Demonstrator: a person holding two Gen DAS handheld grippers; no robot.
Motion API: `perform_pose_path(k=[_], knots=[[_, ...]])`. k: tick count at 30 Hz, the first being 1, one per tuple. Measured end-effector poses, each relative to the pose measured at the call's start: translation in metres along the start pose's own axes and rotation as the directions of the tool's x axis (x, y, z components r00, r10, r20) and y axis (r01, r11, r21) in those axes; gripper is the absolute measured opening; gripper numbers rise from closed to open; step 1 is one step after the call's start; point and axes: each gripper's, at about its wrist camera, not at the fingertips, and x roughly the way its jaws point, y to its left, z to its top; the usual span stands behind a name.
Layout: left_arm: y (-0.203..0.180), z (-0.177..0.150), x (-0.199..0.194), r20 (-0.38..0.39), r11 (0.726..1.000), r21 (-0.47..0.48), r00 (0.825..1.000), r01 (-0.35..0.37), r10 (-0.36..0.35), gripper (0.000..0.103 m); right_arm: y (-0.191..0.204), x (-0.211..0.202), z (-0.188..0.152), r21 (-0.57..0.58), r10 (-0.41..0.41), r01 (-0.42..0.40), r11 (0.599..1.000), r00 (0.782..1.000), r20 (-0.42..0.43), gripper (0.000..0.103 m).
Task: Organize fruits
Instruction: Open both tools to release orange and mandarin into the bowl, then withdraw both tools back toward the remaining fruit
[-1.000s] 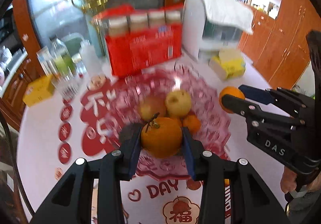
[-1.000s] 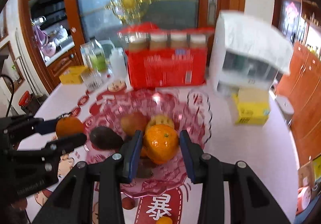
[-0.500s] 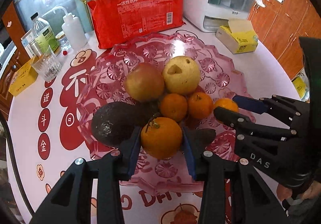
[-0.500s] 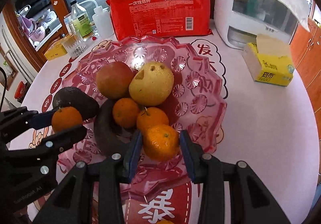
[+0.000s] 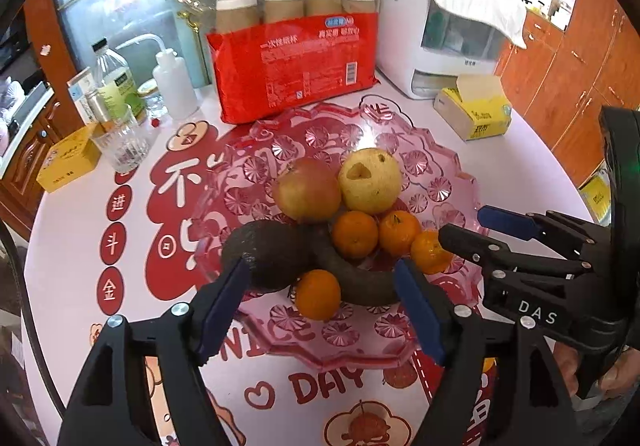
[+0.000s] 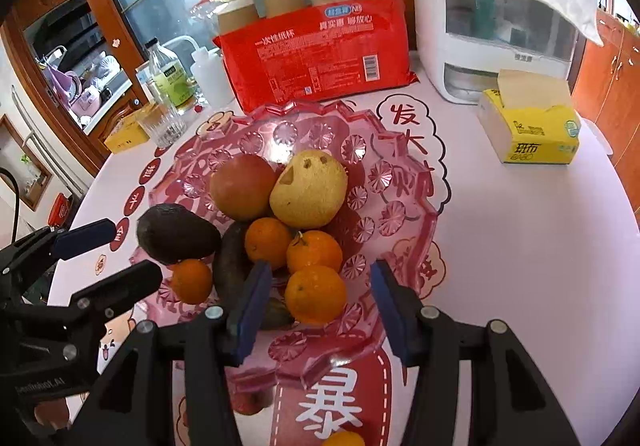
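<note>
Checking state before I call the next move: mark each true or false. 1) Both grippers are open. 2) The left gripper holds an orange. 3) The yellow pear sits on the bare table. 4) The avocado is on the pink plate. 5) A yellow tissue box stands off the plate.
1) Both grippers are open: true; the left gripper and right gripper stand with jaws apart.
2) False: the orange lies loose on the pink plate.
3) False: the yellow pear rests on the plate among the fruit.
4) True: the avocado lies at its edge.
5) True: the yellow tissue box stands on the table.
</note>
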Motion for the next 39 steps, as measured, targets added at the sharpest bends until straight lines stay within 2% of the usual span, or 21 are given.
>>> perform_pose_path(k=[13, 21, 27, 34, 39], knots=[[-0.004, -0.025, -0.053, 0.031, 0.999, -0.026, 0.999, -0.018, 0.019, 0.078, 0.017, -0.055, -0.017, -0.02, -0.014, 0.015, 1.0, 0.998, 0.067, 0.053], [-0.003, -0.046, -0.093, 0.062, 0.996, -0.077, 0.997, -0.037, 0.042, 0.08, 0.023, -0.095, -0.036, -0.039, -0.019, 0.023, 0.999, 0.993, 0.113, 0.053], [-0.005, -0.069, -0.116, 0.084, 0.991, -0.122, 0.994, -0.056, 0.067, 0.082, 0.022, -0.115, -0.055, -0.059, -0.018, 0.025, 0.998, 0.993, 0.115, 0.053], [-0.016, -0.102, -0.122, 0.063, 0.982, -0.173, 0.994, -0.075, 0.087, 0.082, 0.013, -0.129, -0.088, -0.098, -0.018, 0.027, 0.995, 0.996, 0.093, 0.053], [-0.035, -0.132, -0.106, 0.02, 0.981, -0.182, 0.997, -0.071, 0.076, 0.082, 0.004, -0.124, -0.112, -0.128, -0.041, 0.049, 0.991, 0.997, 0.064, 0.053]])
